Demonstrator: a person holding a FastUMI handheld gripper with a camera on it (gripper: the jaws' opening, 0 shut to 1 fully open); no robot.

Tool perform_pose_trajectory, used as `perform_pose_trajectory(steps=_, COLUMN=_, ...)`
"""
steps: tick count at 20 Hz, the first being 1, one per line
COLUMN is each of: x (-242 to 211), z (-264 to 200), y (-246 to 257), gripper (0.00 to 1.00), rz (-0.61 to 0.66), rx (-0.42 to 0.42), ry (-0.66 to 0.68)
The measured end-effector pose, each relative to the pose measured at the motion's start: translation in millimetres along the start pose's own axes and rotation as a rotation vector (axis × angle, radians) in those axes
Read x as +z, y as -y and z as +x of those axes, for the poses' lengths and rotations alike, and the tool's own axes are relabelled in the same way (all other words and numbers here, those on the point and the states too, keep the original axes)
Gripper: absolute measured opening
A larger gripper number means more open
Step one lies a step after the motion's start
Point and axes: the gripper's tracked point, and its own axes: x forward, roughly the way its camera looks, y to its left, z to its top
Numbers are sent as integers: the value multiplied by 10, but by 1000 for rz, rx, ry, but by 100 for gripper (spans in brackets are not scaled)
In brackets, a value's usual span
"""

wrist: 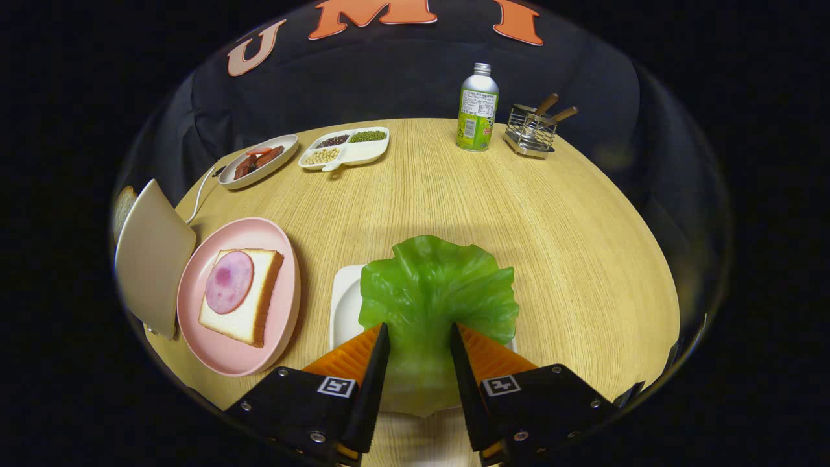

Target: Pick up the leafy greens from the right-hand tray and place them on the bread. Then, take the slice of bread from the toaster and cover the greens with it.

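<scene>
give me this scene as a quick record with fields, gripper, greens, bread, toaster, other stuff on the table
gripper: fingers apart, one on each side of the leaf's near part; whether they press it cannot be told
greens: one leaf over a white tray
bread: slice topped with ham, on a pink plate left of the tray
toaster: left of the plate, bread end showing behind it
far side: sausage dish, divided bean tray, bottle, wire rack

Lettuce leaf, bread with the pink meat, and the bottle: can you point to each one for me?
Lettuce leaf [436,285]: gripper view, middle of the leaf, just ahead of the fingers.
Bread [262,295]: gripper view, bare crumb beside the ham slice.
Bottle [477,113]: gripper view, on its label.
</scene>
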Motion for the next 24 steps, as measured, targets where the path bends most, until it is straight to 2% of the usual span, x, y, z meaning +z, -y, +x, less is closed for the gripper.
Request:
perform_pose_trajectory(steps=1, x=-5, z=-4, y=-11, gripper=55, rz=-2, rx=-1, ry=0)
perform_pose_trajectory(steps=5, x=-10, z=-12, y=-16, gripper=34, rz=-8, rx=-12, ry=2)
perform_pose_trajectory(steps=6, x=0, z=-16, y=-8, gripper=26, rz=-6, rx=-18, ry=3)
perform_pose_trajectory(steps=10, x=12, z=-42, y=1, gripper=2, rz=-6, rx=-36, ry=8)
perform_pose_trajectory(steps=24, x=542, z=-644, y=-136, gripper=1, rz=-28, rx=-43, ry=139)
